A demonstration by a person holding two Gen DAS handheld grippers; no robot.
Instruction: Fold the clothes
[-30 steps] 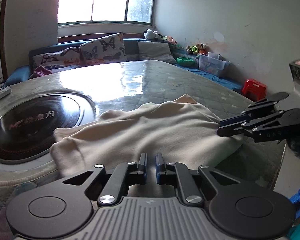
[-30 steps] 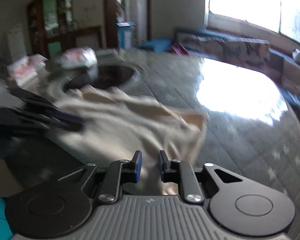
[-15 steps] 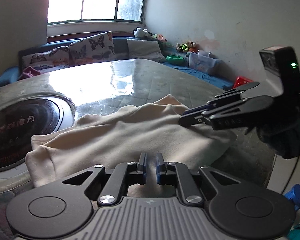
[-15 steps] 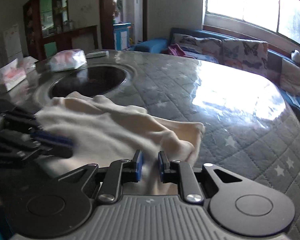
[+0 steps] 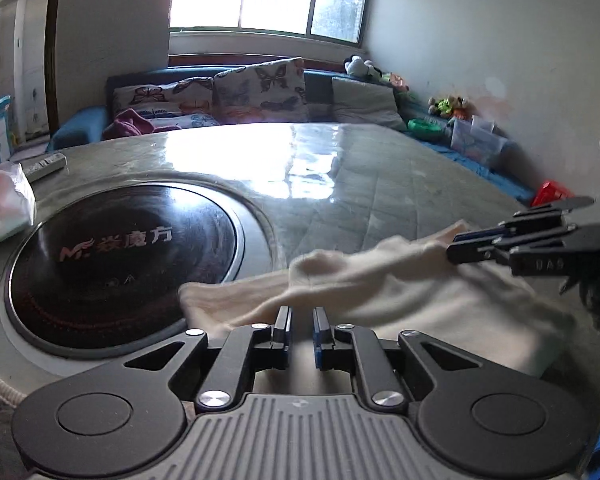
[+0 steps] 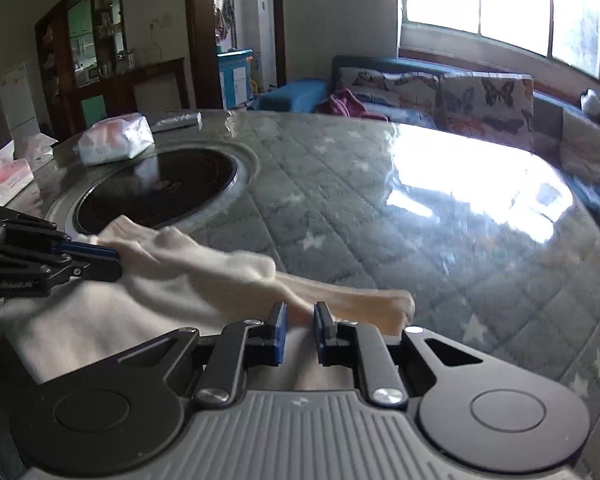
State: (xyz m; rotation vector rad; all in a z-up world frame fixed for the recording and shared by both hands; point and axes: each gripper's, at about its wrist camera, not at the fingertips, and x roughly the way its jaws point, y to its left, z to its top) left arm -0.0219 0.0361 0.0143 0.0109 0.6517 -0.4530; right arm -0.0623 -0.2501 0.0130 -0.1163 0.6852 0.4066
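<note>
Cream garment (image 5: 400, 292): long axis spans left tongs (image 5: 300, 328) to right tongs (image 6: 300, 330), each clamped on one end, above counter (image 6: 380, 208).

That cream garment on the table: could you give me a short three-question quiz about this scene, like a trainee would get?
1. True or false: the cream garment lies partly over the dark round cooktop.
2. Which is pinching the garment: A, the left tool only; B, the right tool only; C, both?
3. What pattern is on the sofa cushions?

Key: 1 false, it lies beside it; 2 C; 3 butterflies.
</note>
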